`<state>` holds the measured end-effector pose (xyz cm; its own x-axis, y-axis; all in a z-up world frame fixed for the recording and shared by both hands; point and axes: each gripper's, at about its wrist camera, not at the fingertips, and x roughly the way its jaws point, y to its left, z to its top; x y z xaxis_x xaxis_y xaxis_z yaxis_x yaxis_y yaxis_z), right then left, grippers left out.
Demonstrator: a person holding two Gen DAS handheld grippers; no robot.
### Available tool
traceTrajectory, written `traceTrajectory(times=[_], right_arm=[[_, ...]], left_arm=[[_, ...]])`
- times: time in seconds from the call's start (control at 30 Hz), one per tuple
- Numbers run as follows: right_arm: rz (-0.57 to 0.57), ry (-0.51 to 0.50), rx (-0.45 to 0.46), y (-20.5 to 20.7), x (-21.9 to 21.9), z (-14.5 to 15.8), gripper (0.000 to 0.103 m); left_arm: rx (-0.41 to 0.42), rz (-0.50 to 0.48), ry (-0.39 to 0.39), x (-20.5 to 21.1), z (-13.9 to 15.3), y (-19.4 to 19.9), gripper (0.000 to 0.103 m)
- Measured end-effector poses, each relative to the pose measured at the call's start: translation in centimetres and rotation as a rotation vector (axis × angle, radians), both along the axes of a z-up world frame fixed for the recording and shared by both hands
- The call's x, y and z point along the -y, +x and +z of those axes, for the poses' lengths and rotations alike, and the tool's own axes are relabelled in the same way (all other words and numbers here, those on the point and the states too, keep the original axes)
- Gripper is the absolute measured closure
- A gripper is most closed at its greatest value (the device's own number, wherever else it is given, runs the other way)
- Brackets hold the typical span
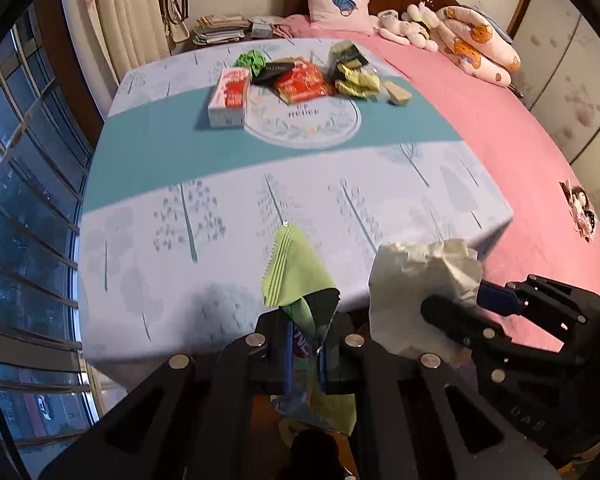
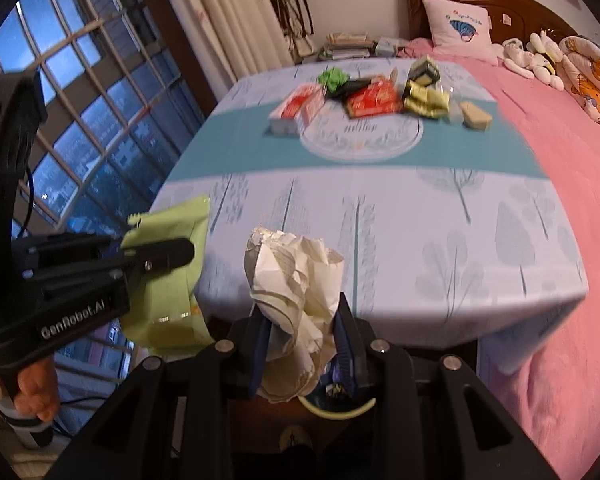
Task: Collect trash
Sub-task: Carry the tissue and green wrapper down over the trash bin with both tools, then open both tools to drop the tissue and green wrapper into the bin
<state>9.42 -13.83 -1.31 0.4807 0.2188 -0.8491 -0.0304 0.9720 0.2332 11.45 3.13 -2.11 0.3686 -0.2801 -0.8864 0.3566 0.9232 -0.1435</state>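
Observation:
My left gripper [image 1: 305, 346] is shut on a light green snack wrapper [image 1: 296, 276], held just off the near edge of the table [image 1: 260, 200]. My right gripper [image 2: 304, 330] is shut on a crumpled ball of white paper [image 2: 296, 272]; it also shows at the right of the left wrist view, right gripper [image 1: 468, 304] on the paper [image 1: 420, 276]. The right wrist view has the left gripper [image 2: 156, 258] and its wrapper [image 2: 172, 280] at the left. More trash lies at the table's far side: a red-and-white box [image 1: 230, 98], a red packet [image 1: 302, 84], a green crumple [image 1: 252, 60] and yellow-green wrappers [image 1: 358, 82].
A pink bed [image 1: 520, 160] with a pillow and plush toys [image 1: 420, 28] borders the table on the right. A barred window [image 1: 20, 200] and curtain stand on the left. A pale-rimmed round container [image 2: 340, 410] shows below the right gripper. A hand [image 2: 36, 392] grips the left tool.

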Motion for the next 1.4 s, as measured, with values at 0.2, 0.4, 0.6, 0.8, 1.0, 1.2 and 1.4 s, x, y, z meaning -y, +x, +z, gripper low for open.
traceTrajectory(times=[0.2,0.4,0.6,0.8,1.0,1.2,1.4], right_arm=[[0.009,-0.020,-0.083,-2.4,-0.7,-2.4,0.073],[-0.019,0.004,-0.188,-4.1,0.0,-8.3,0.073],[-0.040,-0.008,-0.292,-5.0,0.8,-18.0,0.073],[-0.073,-0.013,-0.332,-4.8,1.7,-28.1,0.073],[-0.099,0.023,-0.361,-4.0,2.6,-36.9,0.070],[-0.109,0.059,-0.388,-3.0,3.6,-42.4,0.064],[-0.132,0.062,-0.413,-2.5,3.6,-44.3,0.052]], left_arm=[[-0.045,-0.005,-0.005,0.5,-2.6,-2.1,0.096],[-0.116,0.024,-0.015,1.2,-8.1,-4.0,0.096],[-0.150,0.093,0.015,2.1,-17.0,-4.2,0.096],[-0.226,0.132,0.042,2.9,-28.3,-3.8,0.094],[-0.210,0.102,0.083,4.6,-35.9,-3.7,0.079],[-0.193,0.101,0.111,5.4,-40.1,-3.8,0.045],[-0.225,0.130,0.140,4.3,-41.8,-3.2,0.034]])
